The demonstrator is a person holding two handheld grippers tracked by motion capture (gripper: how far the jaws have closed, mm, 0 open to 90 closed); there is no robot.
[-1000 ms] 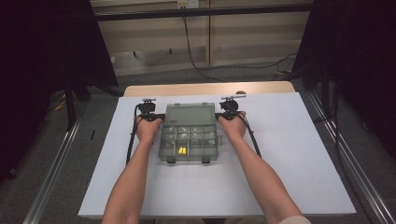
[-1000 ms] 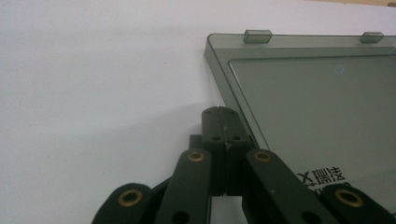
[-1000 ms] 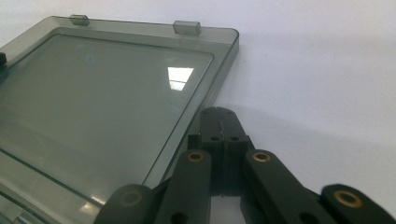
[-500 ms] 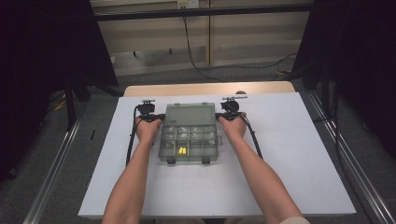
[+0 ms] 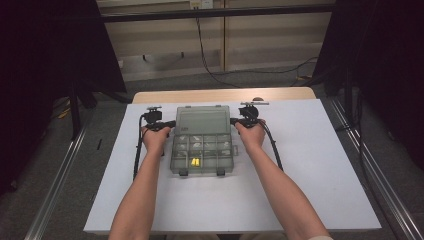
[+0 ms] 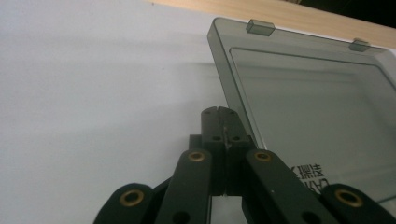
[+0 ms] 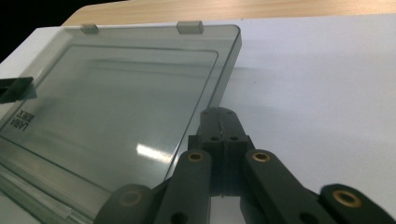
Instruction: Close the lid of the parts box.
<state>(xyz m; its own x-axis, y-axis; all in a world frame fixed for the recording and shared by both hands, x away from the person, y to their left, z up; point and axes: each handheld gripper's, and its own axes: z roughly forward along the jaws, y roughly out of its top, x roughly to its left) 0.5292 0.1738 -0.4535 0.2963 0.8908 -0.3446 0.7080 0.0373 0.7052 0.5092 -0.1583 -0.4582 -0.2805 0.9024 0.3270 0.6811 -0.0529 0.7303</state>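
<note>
High view: open organizer box [image 5: 202, 142] sits between both grippers' closed jaws.

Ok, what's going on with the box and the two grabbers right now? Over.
Left gripper shut, right gripper shut, one each side of the lid. Compartment box open, lid laid back flat. Nothing in the way.

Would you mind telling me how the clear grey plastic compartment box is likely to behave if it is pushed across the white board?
The clear grey plastic compartment box probably slides easily on the smooth white board. It looks stiff, light and nearly empty; its opened lid may flap.
</note>
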